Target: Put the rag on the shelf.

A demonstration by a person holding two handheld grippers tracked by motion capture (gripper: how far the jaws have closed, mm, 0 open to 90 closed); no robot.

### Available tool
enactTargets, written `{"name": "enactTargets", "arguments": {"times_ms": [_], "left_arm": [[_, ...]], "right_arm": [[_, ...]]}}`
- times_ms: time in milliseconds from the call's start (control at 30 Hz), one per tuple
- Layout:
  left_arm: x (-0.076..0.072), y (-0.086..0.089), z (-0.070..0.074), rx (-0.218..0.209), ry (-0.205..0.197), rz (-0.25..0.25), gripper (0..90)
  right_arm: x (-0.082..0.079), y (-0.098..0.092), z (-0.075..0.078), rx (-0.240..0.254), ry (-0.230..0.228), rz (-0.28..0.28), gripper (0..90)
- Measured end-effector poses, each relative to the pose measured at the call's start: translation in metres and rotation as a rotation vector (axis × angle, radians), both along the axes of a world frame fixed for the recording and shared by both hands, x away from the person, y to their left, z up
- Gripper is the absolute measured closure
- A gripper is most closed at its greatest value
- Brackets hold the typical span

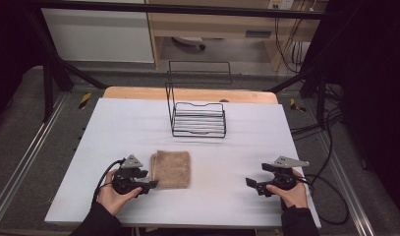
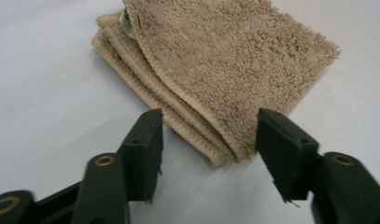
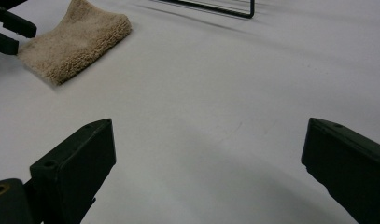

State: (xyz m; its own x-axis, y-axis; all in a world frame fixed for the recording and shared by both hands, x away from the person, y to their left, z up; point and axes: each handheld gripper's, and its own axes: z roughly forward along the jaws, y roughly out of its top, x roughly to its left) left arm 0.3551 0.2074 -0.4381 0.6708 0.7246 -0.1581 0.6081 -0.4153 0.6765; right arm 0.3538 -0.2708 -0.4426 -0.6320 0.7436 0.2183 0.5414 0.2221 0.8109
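No brand name or legible writing can be read anywhere; a small white-and-green tag is tucked at the towel's (image 2: 225, 60) far corner in the left gripper view, too small to read.

A grey floor is seen around the table, with metal rails along both sides and a dark frame overhead. At 12 o'clock in the high view a white panel and a wooden unit (image 1: 212, 22) are set, and cables hang at 1 o'clock.

The table (image 1: 114, 123) is covered by a plain white sheet, a strip of bare wood being left along its far edge.

A black wire rack (image 1: 197, 118) is stood at 12 o'clock of the table's centre, well apart from everything else.

The beige towel, folded into a thick square, is laid flat on the sheet at about 7 o'clock of the centre. Its layered hems are turned toward the left gripper (image 2: 208, 154).

The left gripper is held at 9 o'clock of the towel, just beside it. Its jaws are parted, with the towel's near corner lying between them, and the pads are not pressed on the cloth.

The right gripper (image 3: 206, 172) is rested at 4 o'clock of the centre, well apart from the towel, its jaws spread wide over bare sheet with nothing between them.
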Motion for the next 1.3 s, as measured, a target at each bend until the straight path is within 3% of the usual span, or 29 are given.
{"name": "enactTargets", "arguments": {"times_ms": [167,433,767,1100,1300], "left_arm": [[0.000,-0.002,-0.006,-0.018,0.005,0.005,52.6],[-0.001,-0.003,-0.009,-0.019,0.015,0.019,59.3],[-0.001,-0.007,-0.007,-0.013,0.060,0.018,77.5],[0.000,-0.007,-0.005,0.003,0.056,-0.004,81.9],[0.002,-0.005,-0.003,0.014,0.053,-0.026,82.8]], "right_arm": [[0.000,0.006,0.002,-0.007,-0.010,-0.008,3.2],[0.001,0.016,0.003,-0.023,-0.003,-0.009,2.1],[0.007,0.040,0.005,-0.054,0.012,0.017,2.1],[0.018,0.075,0.011,-0.075,0.004,0.055,1.3],[0.022,0.092,0.020,-0.062,-0.007,0.053,1.0]]}}
